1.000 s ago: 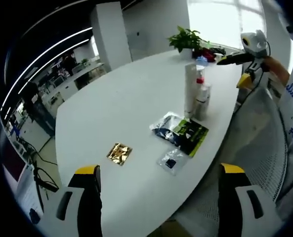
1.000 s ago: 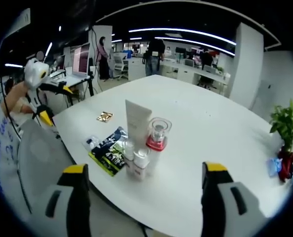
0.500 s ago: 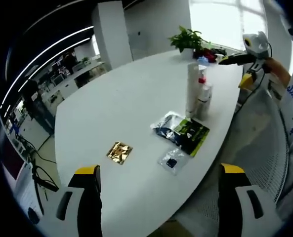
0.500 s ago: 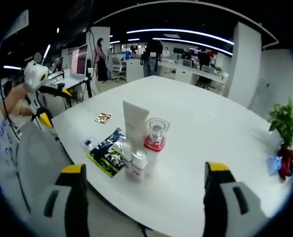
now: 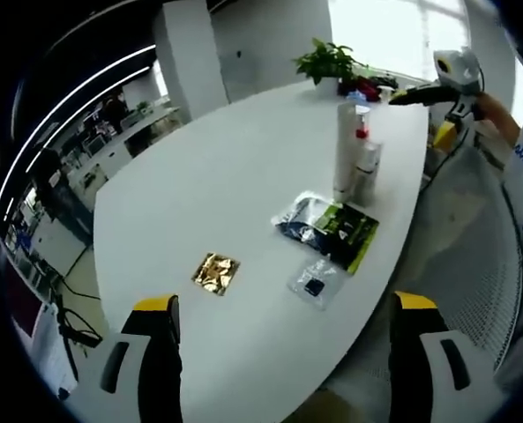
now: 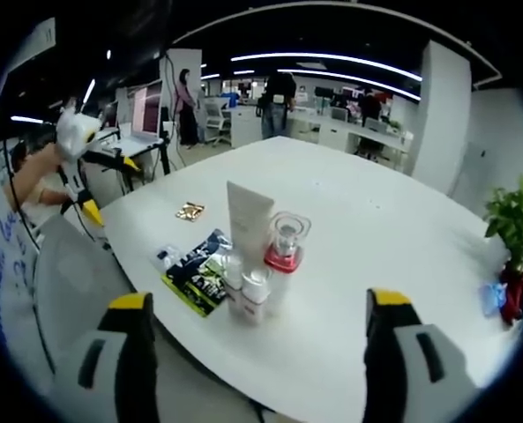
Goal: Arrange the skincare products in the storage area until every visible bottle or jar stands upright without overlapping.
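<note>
The skincare products stand upright in a tight cluster near the table's edge: a tall white tube (image 6: 248,216), a clear-capped bottle with a red collar (image 6: 287,245) and two small white bottles (image 6: 246,286). The left gripper view has the same tube (image 5: 346,150) and a small bottle (image 5: 368,167) farther off. My right gripper (image 6: 261,301) is open and empty, short of the cluster. My left gripper (image 5: 284,304) hangs open over the table's near edge, far from the products. Each gripper appears in the other's view, the right gripper (image 5: 424,115) and the left gripper (image 6: 111,187), held by a hand.
Flat dark blue and green packets (image 5: 332,231) (image 6: 199,269), a small clear packet (image 5: 314,284) and a gold sachet (image 5: 214,272) (image 6: 190,211) lie on the white table (image 5: 199,176). A potted plant (image 5: 327,62) stands at the far end. A mesh chair (image 6: 67,273) is beside the table.
Both views have shifted slightly with the hands. The products and packets stay where they were, and both grippers remain open.
</note>
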A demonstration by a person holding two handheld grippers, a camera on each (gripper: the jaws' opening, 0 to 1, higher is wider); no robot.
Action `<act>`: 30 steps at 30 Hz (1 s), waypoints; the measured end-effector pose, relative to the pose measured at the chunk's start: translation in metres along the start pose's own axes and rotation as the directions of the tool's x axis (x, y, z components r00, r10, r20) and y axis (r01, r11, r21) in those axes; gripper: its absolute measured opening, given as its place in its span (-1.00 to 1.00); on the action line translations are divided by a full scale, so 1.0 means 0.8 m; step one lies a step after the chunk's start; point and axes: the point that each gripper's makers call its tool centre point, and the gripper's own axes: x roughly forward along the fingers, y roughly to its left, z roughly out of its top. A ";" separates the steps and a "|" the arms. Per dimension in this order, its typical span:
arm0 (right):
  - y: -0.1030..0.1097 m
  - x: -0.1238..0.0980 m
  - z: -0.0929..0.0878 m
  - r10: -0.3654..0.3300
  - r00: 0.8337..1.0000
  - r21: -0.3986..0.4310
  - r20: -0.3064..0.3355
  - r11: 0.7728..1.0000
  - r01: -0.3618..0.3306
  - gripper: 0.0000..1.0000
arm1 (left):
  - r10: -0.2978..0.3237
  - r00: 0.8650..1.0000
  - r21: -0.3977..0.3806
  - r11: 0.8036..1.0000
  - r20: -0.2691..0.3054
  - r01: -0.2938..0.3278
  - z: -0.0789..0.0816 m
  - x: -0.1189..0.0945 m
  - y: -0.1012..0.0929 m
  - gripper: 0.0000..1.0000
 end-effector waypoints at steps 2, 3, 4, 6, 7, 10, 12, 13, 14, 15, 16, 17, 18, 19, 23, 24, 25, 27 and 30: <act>0.002 0.000 0.000 0.003 1.000 0.003 0.000 1.000 -0.003 0.99 | -0.006 1.000 0.026 1.000 -0.007 0.006 0.001 0.003 0.003 0.94; 0.002 0.000 0.000 0.005 1.000 0.004 -0.001 1.000 -0.005 0.99 | -0.006 1.000 0.035 0.999 -0.014 0.007 0.000 0.005 0.005 0.94; 0.002 0.000 -0.001 0.005 1.000 0.004 -0.002 1.000 -0.005 0.99 | -0.009 1.000 0.056 0.998 -0.025 0.011 0.000 0.007 0.008 0.93; 0.001 0.000 -0.001 -0.001 1.000 0.003 -0.005 1.000 0.001 0.99 | -0.017 0.999 0.082 0.996 -0.035 0.020 0.002 0.009 0.011 0.91; 0.000 0.000 -0.001 -0.002 1.000 0.003 -0.007 1.000 0.002 0.99 | -0.018 0.999 0.088 0.996 -0.037 0.021 0.003 0.010 0.014 0.90; 0.000 -0.001 -0.002 -0.001 1.000 0.004 -0.013 1.000 0.001 0.99 | -0.017 0.998 0.121 0.992 -0.055 0.023 0.005 0.014 0.023 0.87; 0.000 -0.001 -0.003 -0.002 1.000 0.002 -0.016 1.000 0.002 0.99 | -0.017 0.998 0.141 0.990 -0.065 0.026 0.007 0.017 0.029 0.84; 0.000 -0.001 -0.003 -0.003 1.000 0.003 -0.017 1.000 0.003 0.99 | -0.024 0.997 0.151 0.988 -0.068 0.034 0.008 0.018 0.030 0.81; 0.000 -0.001 -0.003 -0.003 1.000 0.004 -0.016 1.000 0.003 0.99 | -0.026 0.997 0.152 0.988 -0.069 0.036 0.008 0.020 0.032 0.78; 0.000 -0.002 -0.003 -0.002 1.000 0.002 -0.015 1.000 0.002 0.99 | -0.029 0.997 0.155 0.987 -0.071 0.039 0.008 0.021 0.033 0.74; 0.000 -0.002 -0.003 -0.002 1.000 0.000 -0.015 1.000 0.002 0.99 | -0.033 0.997 0.159 0.986 -0.076 0.044 0.008 0.024 0.035 0.69; 0.001 -0.002 -0.003 -0.001 1.000 -0.005 -0.017 1.000 0.001 0.99 | -0.039 0.996 0.159 0.986 -0.084 0.052 0.007 0.025 0.035 0.66; 0.001 -0.002 -0.003 -0.003 1.000 -0.009 -0.019 1.000 0.003 0.99 | -0.043 0.995 0.162 0.985 -0.091 0.057 0.005 0.028 0.036 0.65; 0.001 -0.003 -0.003 -0.003 1.000 -0.011 -0.019 1.000 0.003 0.99 | -0.042 0.995 0.166 0.984 -0.094 0.057 0.004 0.030 0.037 0.64; 0.001 -0.003 -0.004 -0.005 1.000 -0.006 -0.019 1.000 0.005 0.99 | -0.051 0.992 0.179 0.981 -0.113 0.071 0.000 0.036 0.042 0.54; 0.000 -0.003 -0.004 -0.007 1.000 -0.005 -0.018 1.000 0.007 0.99 | -0.055 0.991 0.181 0.981 -0.120 0.076 -0.001 0.038 0.044 0.52; 0.000 -0.003 -0.004 -0.007 1.000 -0.004 -0.018 1.000 0.007 0.99 | -0.057 0.990 0.181 0.980 -0.127 0.080 -0.003 0.040 0.045 0.49; -0.001 -0.003 -0.005 -0.012 1.000 -0.002 -0.020 1.000 0.012 0.99 | -0.060 0.988 0.183 0.979 -0.142 0.086 -0.006 0.043 0.049 0.46; -0.003 -0.004 -0.007 -0.017 1.000 0.005 -0.022 1.000 0.017 0.99 | -0.083 0.985 0.176 0.978 -0.149 0.109 -0.007 0.049 0.048 0.37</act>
